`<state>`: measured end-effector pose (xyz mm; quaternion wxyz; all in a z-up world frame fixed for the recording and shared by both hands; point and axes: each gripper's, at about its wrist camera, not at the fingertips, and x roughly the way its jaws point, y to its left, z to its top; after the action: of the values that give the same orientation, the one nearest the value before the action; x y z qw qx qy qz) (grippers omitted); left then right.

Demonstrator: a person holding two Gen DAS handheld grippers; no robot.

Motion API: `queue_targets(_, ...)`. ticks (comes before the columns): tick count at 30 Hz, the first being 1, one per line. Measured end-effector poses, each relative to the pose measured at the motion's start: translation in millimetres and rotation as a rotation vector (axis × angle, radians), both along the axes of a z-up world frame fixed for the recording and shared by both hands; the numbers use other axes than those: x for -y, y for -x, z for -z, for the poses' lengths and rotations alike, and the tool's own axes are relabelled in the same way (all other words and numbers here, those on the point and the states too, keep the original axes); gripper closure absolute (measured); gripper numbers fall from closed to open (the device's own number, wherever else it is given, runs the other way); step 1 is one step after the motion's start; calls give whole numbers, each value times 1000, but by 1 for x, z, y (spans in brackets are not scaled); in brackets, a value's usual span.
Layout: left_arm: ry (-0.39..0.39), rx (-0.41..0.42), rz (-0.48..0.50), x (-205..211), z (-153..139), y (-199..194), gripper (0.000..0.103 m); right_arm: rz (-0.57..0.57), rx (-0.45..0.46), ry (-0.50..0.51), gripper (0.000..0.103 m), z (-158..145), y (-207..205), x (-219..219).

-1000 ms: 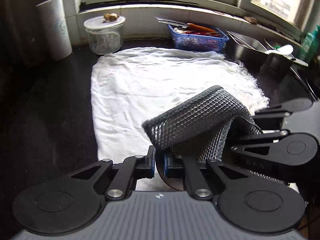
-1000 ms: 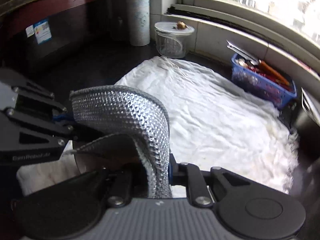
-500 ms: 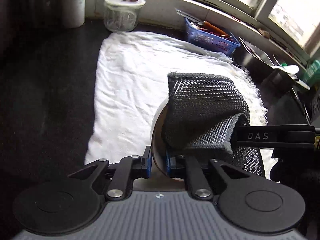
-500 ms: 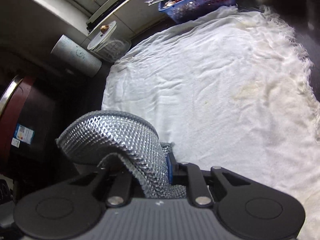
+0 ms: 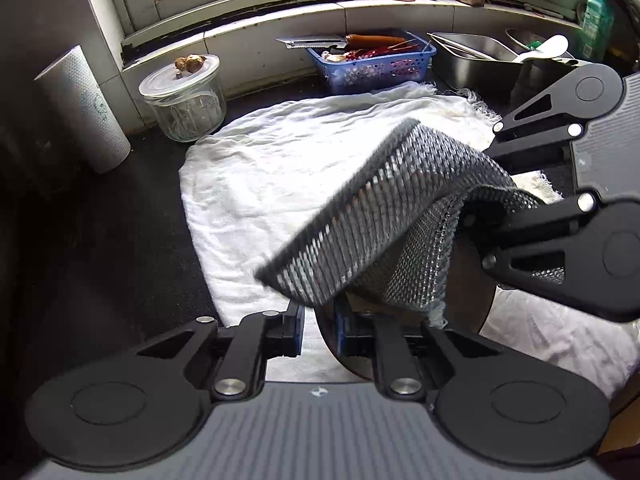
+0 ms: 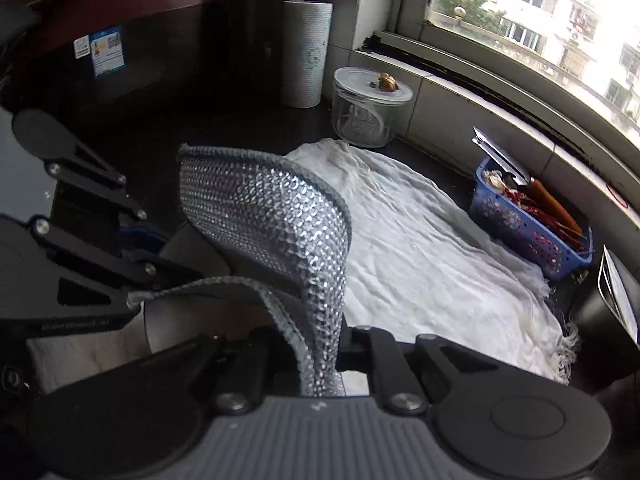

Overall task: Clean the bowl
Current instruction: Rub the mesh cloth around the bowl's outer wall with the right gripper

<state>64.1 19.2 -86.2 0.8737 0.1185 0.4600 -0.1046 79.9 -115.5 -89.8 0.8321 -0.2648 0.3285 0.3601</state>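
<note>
Tighten the left gripper's [image 5: 320, 330] just-loosening fingers on the bowl [image 5: 470, 296] rim between them, while the right gripper [image 6: 320, 350], fingers clamped on the mesh scrubber [image 6: 272, 220], scrubs inside.

The scrubbing cloth [image 5: 384, 216] pinched in the right claw [image 6: 320, 344] is silver-grey, a glittering mesh weave with a plain grey hem. Under it the bowl [image 5: 468, 300] looks dark brown. Ahead of both black claws, the towel [image 5: 288, 168] is white and faintly yellowed on a black counter [image 5: 120, 240]. Further off, the basket [image 5: 376, 68] is blue and perforated; the soap bottle [image 5: 598, 20] is green.
</note>
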Motion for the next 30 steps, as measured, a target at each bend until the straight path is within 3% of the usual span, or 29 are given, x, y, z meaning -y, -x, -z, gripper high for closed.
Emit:
queue_targets(2, -8, -8, 10, 1, 2, 3, 92, -92, 63, 64, 93, -1, 13, -9)
queue_targets(5, 16, -17, -10, -1, 9, 10, 94, -84, 51, 57, 94, 1, 16, -12)
queue_targets(11, 270, -16, -240, -30, 23, 24, 96, 190, -232, -187, 93, 17, -5, 11)
queue_targets(17, 530, -120, -455, -59, 40, 25, 97, 521, -542, -511, 91, 43, -12, 38)
queue_targets(20, 608, -162, -491, -63, 47, 25, 95, 644, -653, -660, 88, 54, -14, 52)
queue_targets(23, 558, -157, -418, -51, 42, 24, 93, 635, -651, -652, 88, 51, -12, 51)
queue_targets(24, 509, -148, -374, -45, 37, 22, 92, 622, -630, -619, 91, 49, -12, 48)
queue_targets(26, 338, -104, -269, -29, 25, 21, 87, 561, -551, -526, 92, 41, -12, 40)
queue_targets(30, 163, -48, -173, -23, 9, 14, 87, 392, -374, -362, 92, 27, -7, 25)
